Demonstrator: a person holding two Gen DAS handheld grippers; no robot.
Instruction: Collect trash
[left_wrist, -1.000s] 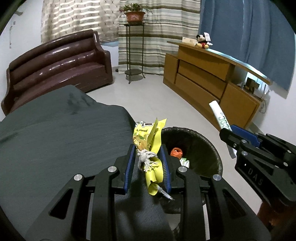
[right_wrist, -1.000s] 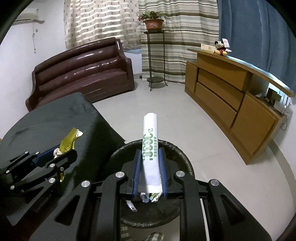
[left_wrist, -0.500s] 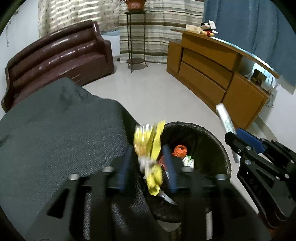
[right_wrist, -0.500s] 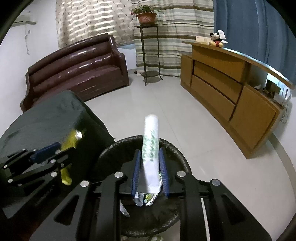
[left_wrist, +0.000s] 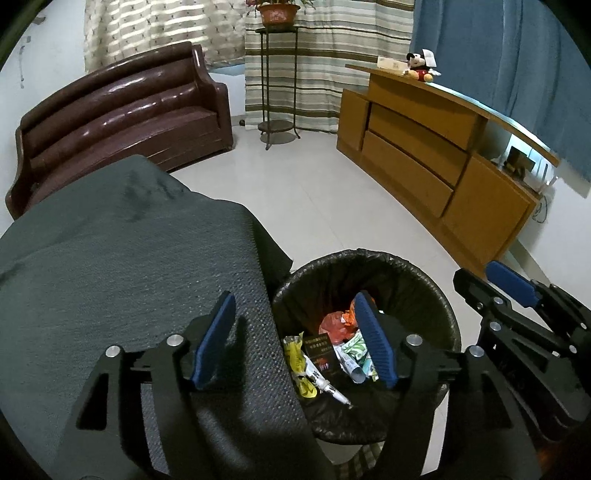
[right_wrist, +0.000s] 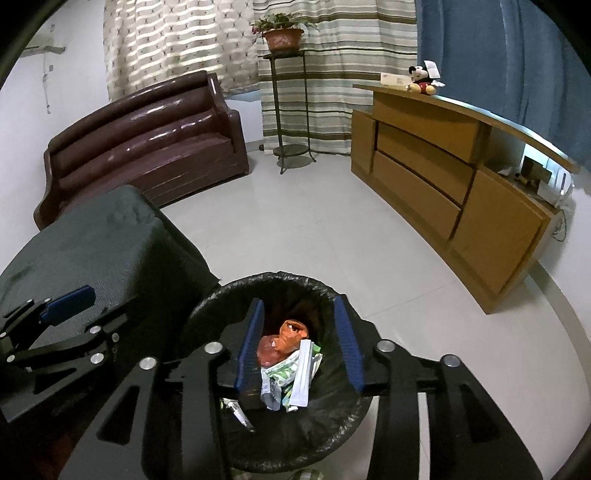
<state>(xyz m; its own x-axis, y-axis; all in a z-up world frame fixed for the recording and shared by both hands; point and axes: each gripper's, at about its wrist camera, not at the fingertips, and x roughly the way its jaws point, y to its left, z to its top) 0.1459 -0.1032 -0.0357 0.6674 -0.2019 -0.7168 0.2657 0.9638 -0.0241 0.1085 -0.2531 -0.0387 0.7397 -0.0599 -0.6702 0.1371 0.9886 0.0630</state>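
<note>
Overhead, both cameras look across a tiled room with a brown leather sofa (left_wrist: 122, 122), a wooden sideboard (right_wrist: 454, 177) carrying a Mickey Mouse plush (right_wrist: 423, 79), and a dark grey cloth-covered table (left_wrist: 122, 280). Just beside the table stands a round bin lined with a black bag (left_wrist: 369, 260). Inside lie the trash pieces: a yellow wrapper (left_wrist: 295, 356), an orange bag (right_wrist: 286, 338) and a white-and-green paper roll (right_wrist: 303, 373). Above the rim, the left gripper (left_wrist: 295, 349) has just been opening, its 2 jaws wide apart with nothing between them. Likewise the right gripper (right_wrist: 297, 349) has just been opening over the bin, pads apart and empty.
</note>
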